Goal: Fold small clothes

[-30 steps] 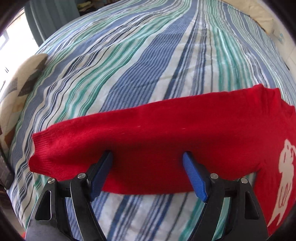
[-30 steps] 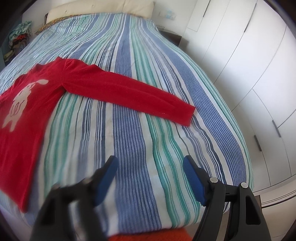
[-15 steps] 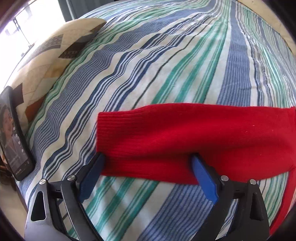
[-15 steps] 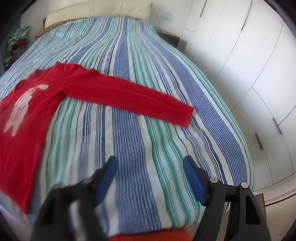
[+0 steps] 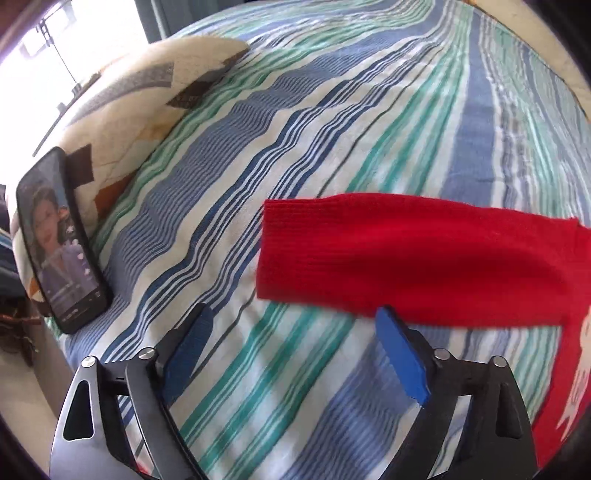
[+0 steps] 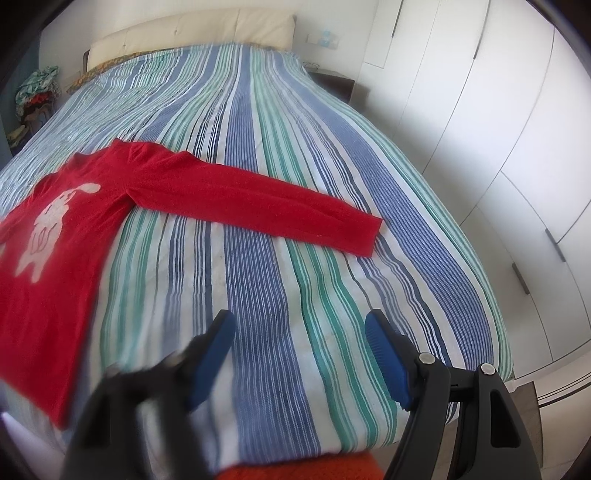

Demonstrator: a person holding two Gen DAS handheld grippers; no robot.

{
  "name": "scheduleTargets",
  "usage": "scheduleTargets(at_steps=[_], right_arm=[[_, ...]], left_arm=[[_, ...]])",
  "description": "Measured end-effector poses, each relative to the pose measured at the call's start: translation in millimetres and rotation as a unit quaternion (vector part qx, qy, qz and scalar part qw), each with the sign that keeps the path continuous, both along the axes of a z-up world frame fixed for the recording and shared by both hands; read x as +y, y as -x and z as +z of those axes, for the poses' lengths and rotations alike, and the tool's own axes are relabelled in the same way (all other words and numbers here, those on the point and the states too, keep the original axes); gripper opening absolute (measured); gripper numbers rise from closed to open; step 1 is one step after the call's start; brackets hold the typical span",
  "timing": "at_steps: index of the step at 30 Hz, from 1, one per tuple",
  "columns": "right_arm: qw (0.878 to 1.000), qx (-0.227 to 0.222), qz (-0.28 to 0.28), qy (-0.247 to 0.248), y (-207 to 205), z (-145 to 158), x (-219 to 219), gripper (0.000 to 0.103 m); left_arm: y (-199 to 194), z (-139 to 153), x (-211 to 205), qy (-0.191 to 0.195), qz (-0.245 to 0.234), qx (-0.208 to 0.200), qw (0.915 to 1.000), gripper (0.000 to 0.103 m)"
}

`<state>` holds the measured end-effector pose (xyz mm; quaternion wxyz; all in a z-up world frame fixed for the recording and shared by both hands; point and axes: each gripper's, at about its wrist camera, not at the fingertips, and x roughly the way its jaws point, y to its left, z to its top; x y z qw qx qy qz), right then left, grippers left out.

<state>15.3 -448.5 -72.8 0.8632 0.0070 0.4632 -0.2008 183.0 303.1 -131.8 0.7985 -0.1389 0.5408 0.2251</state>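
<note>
Striped bedspread (image 5: 332, 147) carries red sweater (image 5: 424, 266) just beyond left tool (image 5: 295, 332).

Bedroom with a bed under a striped cover.
The bedspread (image 6: 258, 206), striped blue, green and white, covers the whole bed; a cream padded headboard (image 6: 192, 33) stands at its far end. White wardrobe doors (image 6: 517, 129) line one wall, with a dark nightstand (image 6: 332, 83) beside the headboard. Daylight enters through a bright window (image 5: 33, 48); a patterned pillow (image 5: 140, 96) lies near that edge.
</note>
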Motion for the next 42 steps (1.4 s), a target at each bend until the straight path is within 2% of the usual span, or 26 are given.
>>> scheduleTargets(at_steps=[2, 4, 7, 9, 11, 14, 16, 17, 18, 19, 20, 25, 27, 32, 36, 37, 38, 39, 40, 41, 42], right_arm=[[1.000, -0.011, 0.002, -0.029, 5, 11, 4, 0.073], [0.996, -0.012, 0.016, -0.082, 9, 16, 17, 0.073], [0.984, 0.031, 0.055, -0.166, 6, 3, 52, 0.073], [0.968, 0.053, 0.083, -0.230, 2, -11, 77, 0.073], [0.950, 0.068, 0.106, -0.287, -3, -24, 100, 0.073], [0.927, 0.095, 0.128, -0.340, -13, -45, 130, 0.071], [0.918, 0.127, 0.133, -0.352, -20, -63, 146, 0.065], [0.914, 0.144, 0.136, -0.354, -22, -73, 153, 0.058], [0.913, 0.158, 0.140, -0.348, -24, -82, 159, 0.051], [0.916, 0.167, 0.145, -0.335, -24, -89, 165, 0.027], [0.919, 0.172, 0.147, -0.322, -25, -93, 169, 0.004], [0.935, 0.186, 0.140, -0.268, -20, -83, 173, 0.004], [0.936, 0.198, 0.129, -0.261, -16, -86, 171, 0.004], [0.928, 0.206, 0.090, -0.299, -18, -107, 159, 0.004], [0.928, 0.205, 0.089, -0.298, -20, -110, 161, 0.004], [0.929, 0.202, 0.089, -0.298, -19, -109, 161, 0.004], [0.929, 0.197, 0.089, -0.300, -18, -107, 161, 0.007], [0.929, 0.191, 0.089, -0.304, -17, -105, 161, 0.009], [0.929, 0.185, 0.087, -0.308, -14, -101, 158, 0.018], [0.929, 0.178, 0.084, -0.313, -10, -97, 154, 0.038], [0.928, 0.171, 0.081, -0.321, -6, -92, 151, 0.051]], left_arm=[[26, 20, -31, 0.021, -0.050, -0.029, 0.9981, 0.090], [58, 30, -68, 0.076, -0.112, -0.045, 0.9898, 0.090], [95, 25, -137, 0.172, -0.223, -0.040, 0.9587, 0.089], [115, 20, -189, 0.194, -0.279, -0.019, 0.9402, 0.077], [126, 10, -221, 0.207, -0.310, -0.007, 0.9277, 0.073], [135, -12, -236, 0.235, -0.295, 0.013, 0.9260, 0.073], [136, -23, -241, 0.249, -0.271, 0.015, 0.9295, 0.071], [134, -23, -238, 0.253, -0.265, 0.009, 0.9306, 0.063], [132, -24, -239, 0.258, -0.268, 0.002, 0.9284, 0.032], [130, -26, -242, 0.265, -0.278, 0.002, 0.9234, 0.010], [129, -28, -244, 0.267, -0.283, 0.006, 0.9210, 0.002], [137, -33, -242, 0.216, -0.271, 0.023, 0.9377, 0.002], [138, -37, -247, 0.202, -0.275, 0.032, 0.9395, 0.002], [135, -39, -256, 0.177, -0.285, 0.044, 0.9409, 0.003], [138, -34, -261, 0.160, -0.293, 0.038, 0.9419, 0.009], [139, -31, -261, 0.159, -0.291, 0.037, 0.9427, 0.014], [142, -27, -260, 0.155, -0.289, 0.038, 0.9440, 0.032], [143, -22, -261, 0.147, -0.286, 0.038, 0.9461, 0.058], [147, -16, -261, 0.130, -0.282, 0.033, 0.9499, 0.069], [151, -8, -260, 0.108, -0.279, 0.024, 0.9540, 0.081], [154, -1, -260, 0.088, -0.279, 0.014, 0.9561, 0.082]])
